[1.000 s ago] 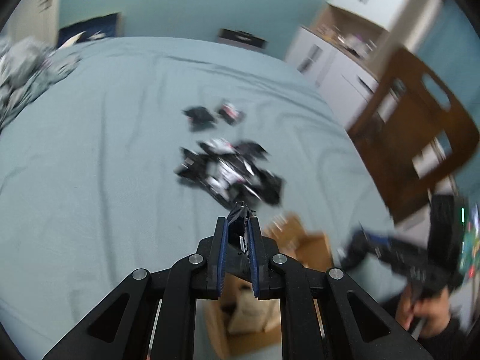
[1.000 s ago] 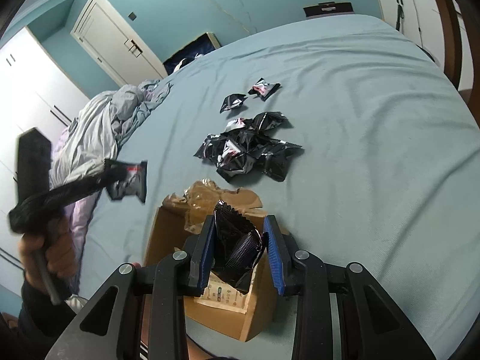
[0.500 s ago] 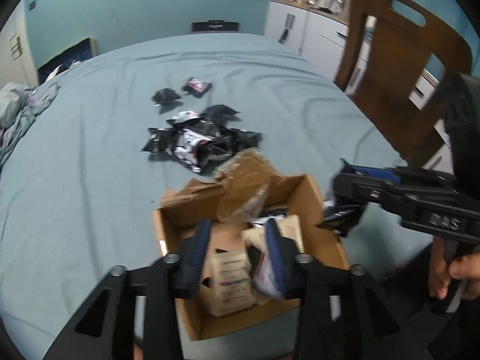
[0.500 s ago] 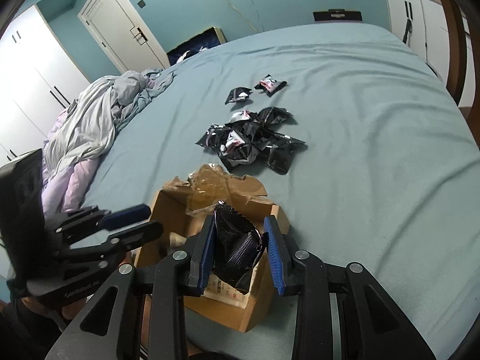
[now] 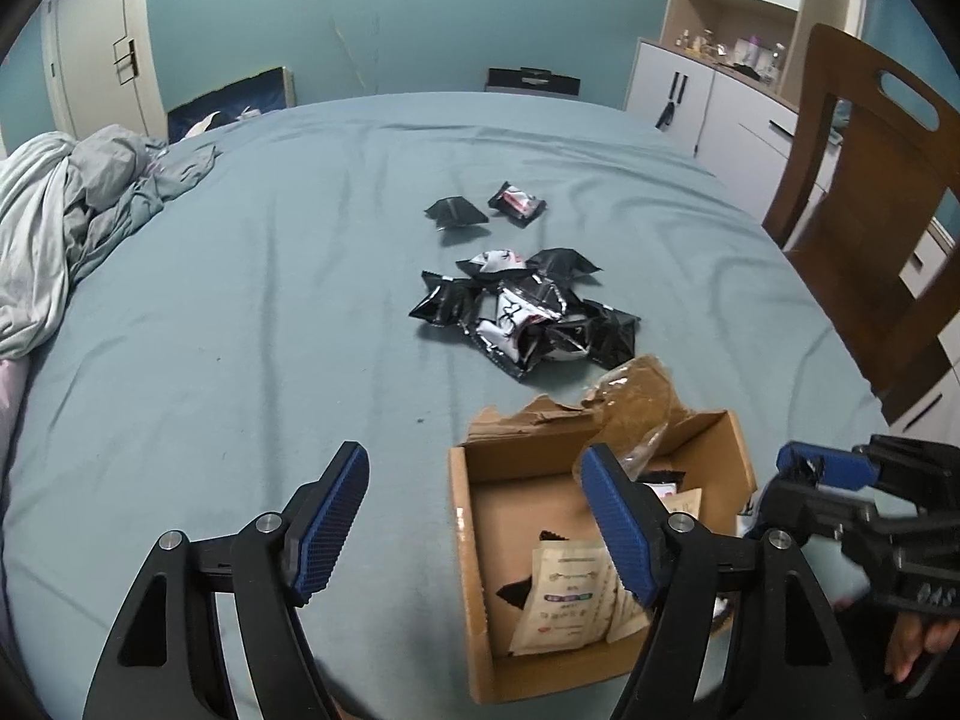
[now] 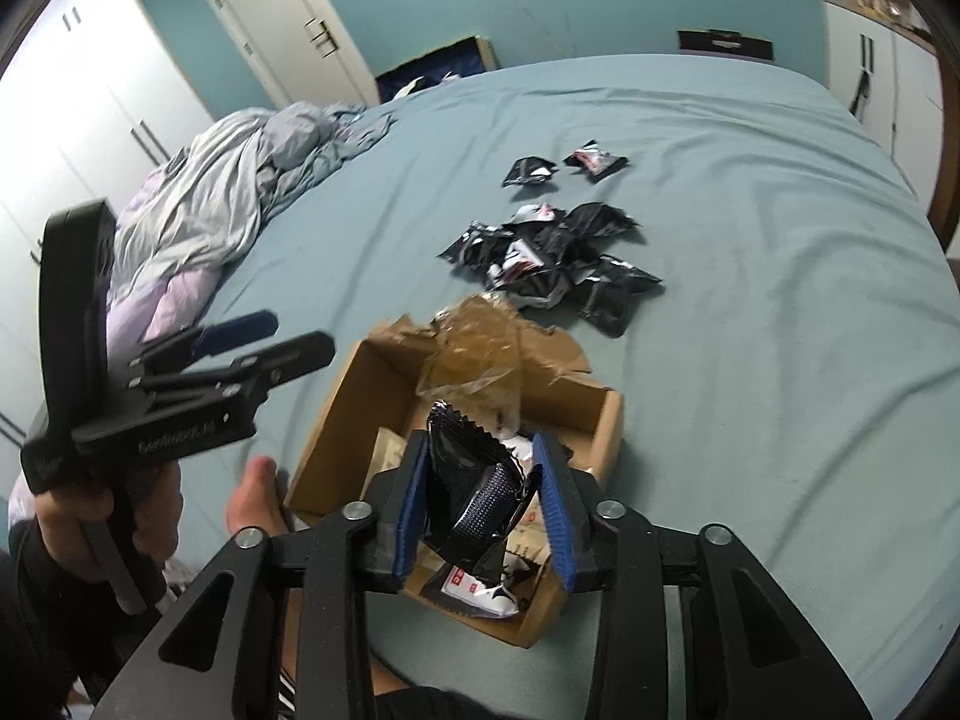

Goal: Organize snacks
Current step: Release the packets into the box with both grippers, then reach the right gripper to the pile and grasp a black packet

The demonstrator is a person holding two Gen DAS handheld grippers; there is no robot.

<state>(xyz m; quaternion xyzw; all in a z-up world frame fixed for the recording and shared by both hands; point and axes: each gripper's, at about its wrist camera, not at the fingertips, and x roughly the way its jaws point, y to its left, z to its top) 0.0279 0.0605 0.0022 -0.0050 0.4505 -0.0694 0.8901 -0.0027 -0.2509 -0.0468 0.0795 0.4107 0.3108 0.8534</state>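
The teal bed (image 5: 240, 312) extends ahead of both grippers. The cardboard box (image 5: 474, 588) lies below the left gripper (image 5: 480, 525), whose jaws have just been opening and stand wide, empty. Loose snack packets (image 5: 528, 312) lie beyond. Right gripper (image 6: 485, 501): jaws just opening, black packet (image 6: 462, 480) between them, above the box.

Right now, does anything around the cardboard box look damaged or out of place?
Yes. The cardboard box has a ragged, torn flap at its far edge, with crumpled brown wrapping spilling over it. Beyond it, black snack packets lie in a loose heap on the bed, not yet boxed.
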